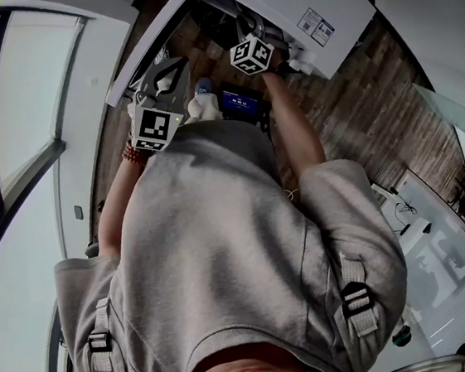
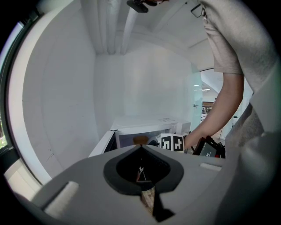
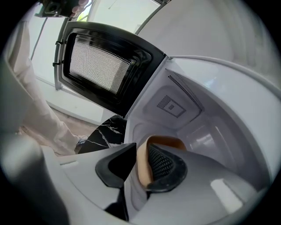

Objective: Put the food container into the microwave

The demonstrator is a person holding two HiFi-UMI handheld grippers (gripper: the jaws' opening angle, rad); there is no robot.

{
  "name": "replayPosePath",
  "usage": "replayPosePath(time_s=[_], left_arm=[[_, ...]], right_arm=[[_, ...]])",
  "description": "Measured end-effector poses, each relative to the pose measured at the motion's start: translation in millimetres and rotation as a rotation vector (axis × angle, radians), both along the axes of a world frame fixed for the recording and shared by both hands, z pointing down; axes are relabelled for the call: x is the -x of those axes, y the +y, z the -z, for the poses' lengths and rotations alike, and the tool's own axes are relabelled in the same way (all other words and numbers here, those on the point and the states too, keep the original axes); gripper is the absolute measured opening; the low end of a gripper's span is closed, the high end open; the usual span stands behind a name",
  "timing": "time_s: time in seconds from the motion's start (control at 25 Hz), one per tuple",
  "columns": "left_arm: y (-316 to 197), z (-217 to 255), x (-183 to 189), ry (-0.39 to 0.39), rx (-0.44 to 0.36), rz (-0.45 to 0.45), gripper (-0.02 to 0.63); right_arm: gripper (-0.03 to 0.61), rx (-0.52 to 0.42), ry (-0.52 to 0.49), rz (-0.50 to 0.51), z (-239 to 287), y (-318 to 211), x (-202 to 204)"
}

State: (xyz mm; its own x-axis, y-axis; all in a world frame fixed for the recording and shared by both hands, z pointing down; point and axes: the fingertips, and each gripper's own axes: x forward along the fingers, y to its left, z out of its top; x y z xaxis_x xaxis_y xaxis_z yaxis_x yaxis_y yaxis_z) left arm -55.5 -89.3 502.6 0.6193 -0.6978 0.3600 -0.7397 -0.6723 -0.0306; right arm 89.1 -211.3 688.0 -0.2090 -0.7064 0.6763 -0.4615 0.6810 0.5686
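White metal fills the top of the head view: the microwave [image 1: 303,2], its door [image 1: 147,57] swung wide to the left. The right gripper [image 1: 252,54] reaches into the microwave's mouth. The left gripper [image 1: 168,73] hangs just outside, in front of the open door. The food container is hidden here.

In the left gripper view, the left gripper [image 2: 141,151] has its jaws pressed together with nothing between them. The microwave [image 2: 145,123] stands well apart beyond them. A tan sliver of the food container [image 2: 139,140] shows in its opening, beside the right gripper's marker cube [image 2: 172,143].

In the right gripper view, the right gripper [image 3: 141,165] pinches the tan rim of the food container [image 3: 164,141], which is inside the microwave [image 3: 210,123]. The mesh-windowed door [image 3: 101,66] is off to the left. Whether the container rests on the floor inside, I cannot tell. I judge the placing step nearly done. The next move calls for settling the container down, spreading the jaws, and drawing back without dragging it.
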Motion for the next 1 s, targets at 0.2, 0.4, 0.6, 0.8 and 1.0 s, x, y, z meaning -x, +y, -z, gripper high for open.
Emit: replayPosePath(time_s=[0.2,0.4,0.6,0.8,1.0], left_arm=[[2,0,-1,-0.005,-0.003,-0.005,-0.002],[3,2,-9,-0.001,-0.009,-0.021,-0.002],[4,3,-12,0.000,-0.013,-0.029,-0.002],[7,3,-17,0.001,-0.019,-0.041,-0.002],[11,4,-29,0.002,-0.026,-0.069,-0.002]], right_arm=[[0.084,0.000,-0.012,0.008,3,4,3],[0.075,0.025,-0.052,0.055,7,13,9],[0.072,0.064,-0.115,0.103,16,22,17],[0.067,0.102,-0.202,0.149,28,33,28],[0.067,0.186,-0.325,0.247,48,52,44]])
